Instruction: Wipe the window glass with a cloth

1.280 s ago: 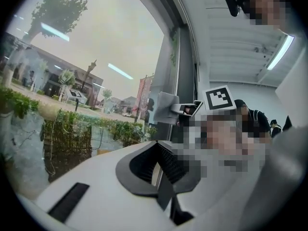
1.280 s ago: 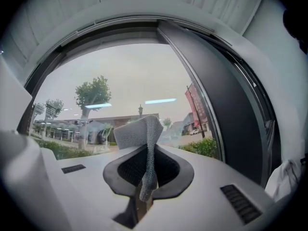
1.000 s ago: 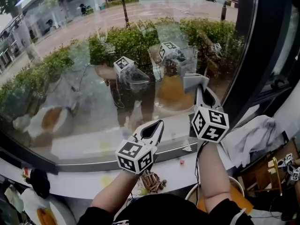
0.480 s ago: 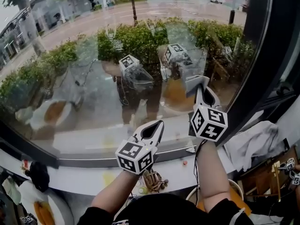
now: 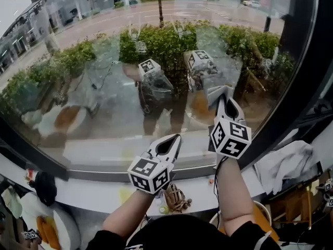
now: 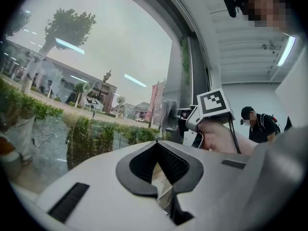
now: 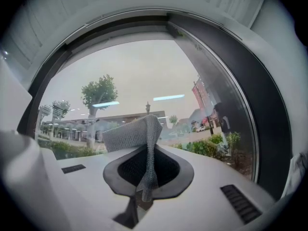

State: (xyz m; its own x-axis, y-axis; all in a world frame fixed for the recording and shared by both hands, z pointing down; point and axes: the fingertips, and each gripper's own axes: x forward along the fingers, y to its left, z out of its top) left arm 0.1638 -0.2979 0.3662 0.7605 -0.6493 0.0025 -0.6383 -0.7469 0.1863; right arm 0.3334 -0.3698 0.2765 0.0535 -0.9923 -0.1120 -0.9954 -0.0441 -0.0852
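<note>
Grey cloth (image 5: 217,92) stays pinched in right gripper (image 5: 222,101) at the window glass (image 5: 93,87), barely shifted; wiping seems stalled. Left gripper (image 5: 175,139) closed, empty.

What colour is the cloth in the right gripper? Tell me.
The cloth is grey, mesh-woven; clearest in the right gripper view.
</note>
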